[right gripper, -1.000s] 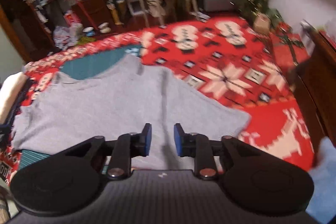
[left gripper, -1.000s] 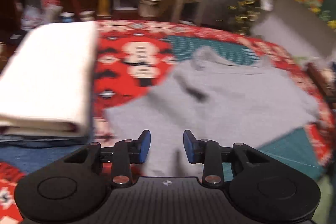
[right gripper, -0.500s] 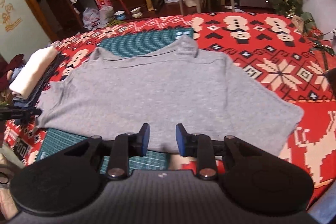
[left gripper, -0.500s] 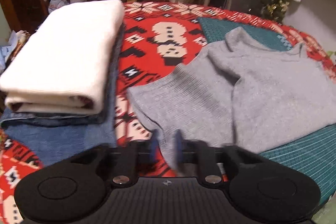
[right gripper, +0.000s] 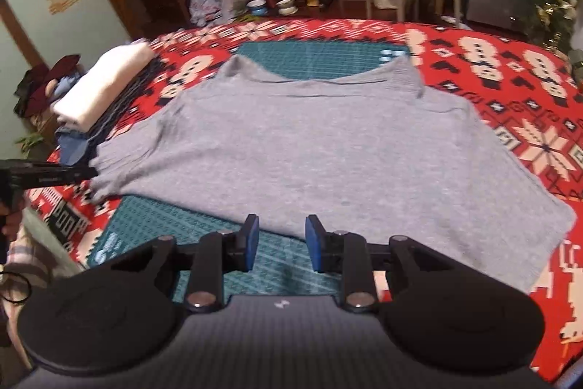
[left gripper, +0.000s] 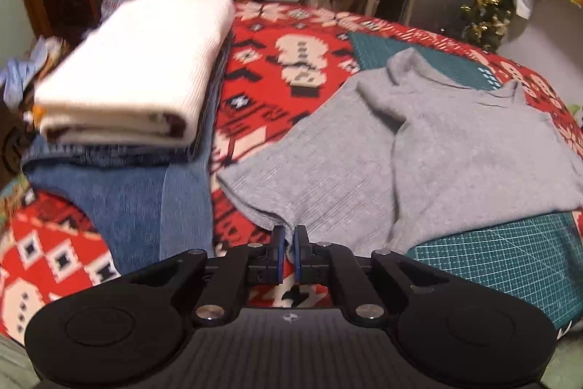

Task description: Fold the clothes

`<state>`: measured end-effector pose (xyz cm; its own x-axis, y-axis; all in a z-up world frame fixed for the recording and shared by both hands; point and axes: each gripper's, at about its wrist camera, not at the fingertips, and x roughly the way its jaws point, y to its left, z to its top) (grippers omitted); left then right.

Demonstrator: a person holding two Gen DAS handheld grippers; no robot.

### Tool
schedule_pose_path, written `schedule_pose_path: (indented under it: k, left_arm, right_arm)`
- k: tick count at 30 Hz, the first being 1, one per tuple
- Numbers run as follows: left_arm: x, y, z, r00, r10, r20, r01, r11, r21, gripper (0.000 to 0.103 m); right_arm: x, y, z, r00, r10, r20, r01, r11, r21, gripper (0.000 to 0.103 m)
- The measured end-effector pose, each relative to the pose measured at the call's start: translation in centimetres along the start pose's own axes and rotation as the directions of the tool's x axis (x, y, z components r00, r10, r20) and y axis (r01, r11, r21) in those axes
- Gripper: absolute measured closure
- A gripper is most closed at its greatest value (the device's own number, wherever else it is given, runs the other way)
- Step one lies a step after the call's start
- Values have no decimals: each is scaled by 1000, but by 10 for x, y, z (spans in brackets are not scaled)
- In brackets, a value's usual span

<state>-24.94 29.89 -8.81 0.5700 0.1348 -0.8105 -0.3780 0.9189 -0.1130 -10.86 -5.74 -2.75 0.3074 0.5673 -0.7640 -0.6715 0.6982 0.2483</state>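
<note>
Red patterned cloth (right gripper: pixel 510 68) under grey sweater (right gripper: pixel 309 148); left tool (left gripper: pixel 286 241) pinching its hem, right tool (right gripper: pixel 281 237) part-open, empty.

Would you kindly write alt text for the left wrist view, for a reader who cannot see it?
The left gripper is pinched shut on the near edge of a grey sweater spread over a red patterned cloth and green cutting mat. To the left, a folded white garment sits on folded jeans; a cluttered room lies behind.

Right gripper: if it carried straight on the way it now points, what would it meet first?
Most likely the near hem of the grey sweater, just ahead of the right gripper, whose open fingers sit above the green cutting mat. Depth is unclear; pointing steeply down, it could touch the mat first.
</note>
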Motion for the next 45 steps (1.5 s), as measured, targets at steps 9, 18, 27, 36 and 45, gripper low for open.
schedule_pose_path:
  k: [9, 18, 27, 36, 45]
  left_arm:
    - [-16, 37, 10, 993, -67, 95, 74, 995, -72, 82]
    - [-29, 47, 28, 980, -126, 156, 127, 992, 8, 79]
    - [-45, 64, 20, 981, -115, 157, 106, 992, 65, 68]
    - [-62, 87, 3, 984, -82, 156, 72, 995, 70, 67]
    - [-69, 96, -5, 985, -87, 151, 82, 996, 41, 67]
  right_arm:
    - [33, 58, 21, 990, 104, -92, -113, 989, -99, 67]
    - [96, 177, 46, 954, 243, -179, -294, 879, -375, 68]
    - [155, 243, 25, 941, 255, -224, -333, 818, -469, 69]
    - [156, 241, 15, 953, 220, -210, -302, 754, -583, 98]
    - [144, 237, 24, 928, 282, -243, -368, 796, -481, 80]
